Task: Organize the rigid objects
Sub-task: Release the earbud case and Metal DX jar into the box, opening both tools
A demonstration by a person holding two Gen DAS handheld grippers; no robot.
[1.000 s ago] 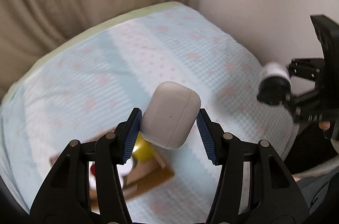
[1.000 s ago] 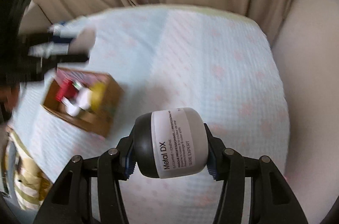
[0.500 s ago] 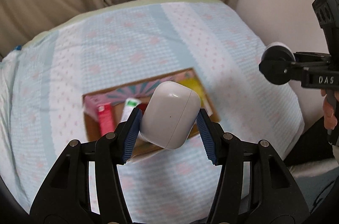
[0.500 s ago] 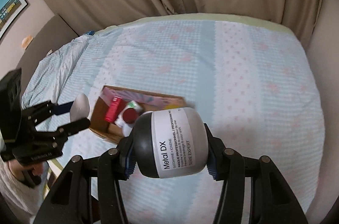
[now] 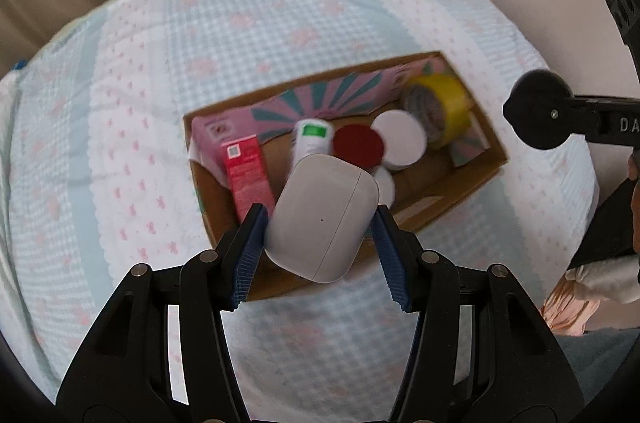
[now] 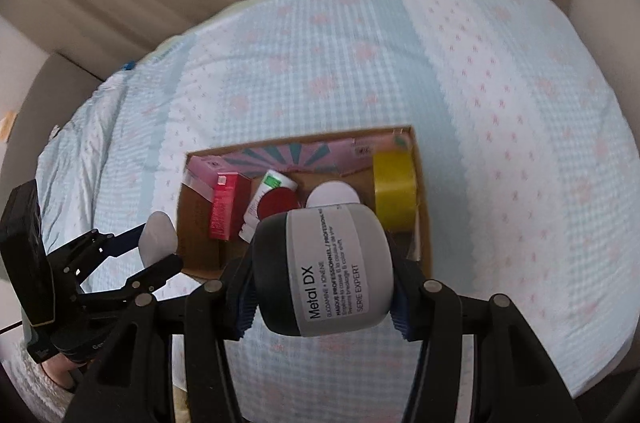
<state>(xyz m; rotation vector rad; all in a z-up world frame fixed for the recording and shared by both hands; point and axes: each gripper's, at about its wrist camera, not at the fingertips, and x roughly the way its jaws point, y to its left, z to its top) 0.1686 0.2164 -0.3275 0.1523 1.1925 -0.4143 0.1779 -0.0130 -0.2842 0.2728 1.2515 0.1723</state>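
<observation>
A cardboard box (image 5: 460,179) of small items sits on a checked bed (image 5: 140,103). Above it, both tongs angle steeply downward: the right tongs (image 6: 322,275) clamped on a grey "Metal DX" jar (image 6: 332,271), the left tongs (image 5: 320,219) clamped on a white earbud case (image 5: 322,217).

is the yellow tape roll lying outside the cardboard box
No, the yellow tape roll sits inside the cardboard box, at its right end beside the white lid.
</observation>
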